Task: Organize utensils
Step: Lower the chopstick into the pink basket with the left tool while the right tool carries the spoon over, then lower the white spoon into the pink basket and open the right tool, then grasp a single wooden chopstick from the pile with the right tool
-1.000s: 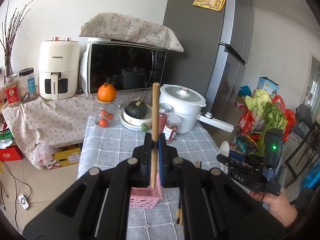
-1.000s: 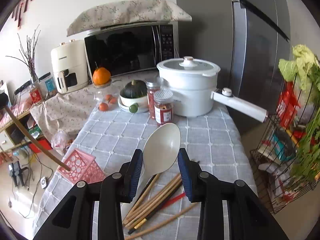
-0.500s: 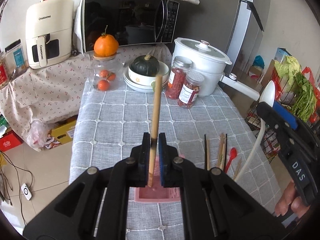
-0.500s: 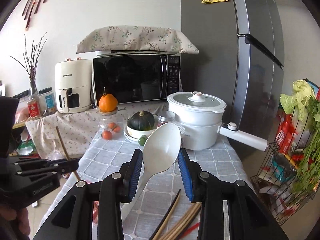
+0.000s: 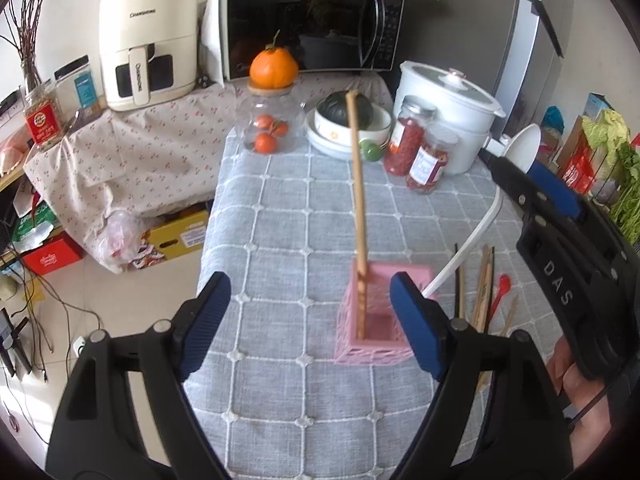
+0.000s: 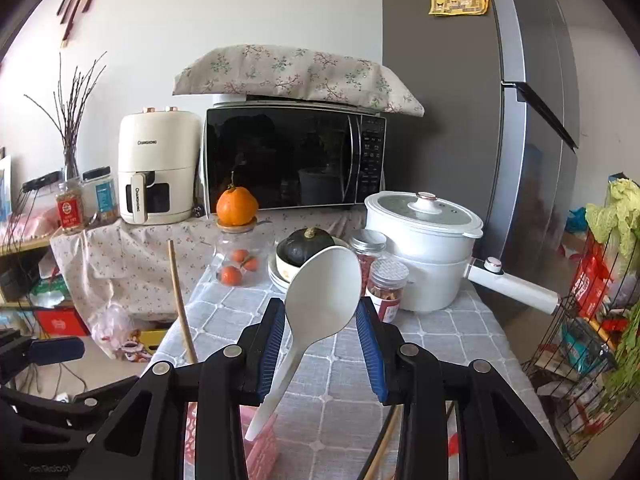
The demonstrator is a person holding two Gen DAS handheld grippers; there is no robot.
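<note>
While the chopstick (image 5: 359, 216) stands binned, left hand-held gripper (image 5: 308, 300) gapes, seemingly clear.

Ahead of me a white wall (image 6: 240, 20) meets a tall grey fridge (image 6: 460, 120). A microwave (image 6: 294, 160) under a floral cloth (image 6: 296, 74) and a cream air fryer (image 6: 158, 168) sit on a cloth-draped sideboard (image 5: 140, 152). Pale floor tiles (image 5: 116, 304), seemingly daylit, carry boxes and cables.

One pink basket (image 5: 374, 316) holds one wooden stick (image 5: 359, 216), and one white spoon (image 6: 320, 292) is up in the air. Far across the table stand two red-filled jars (image 5: 418, 152), one white pot (image 5: 450, 112) and one orange (image 5: 274, 68).
</note>
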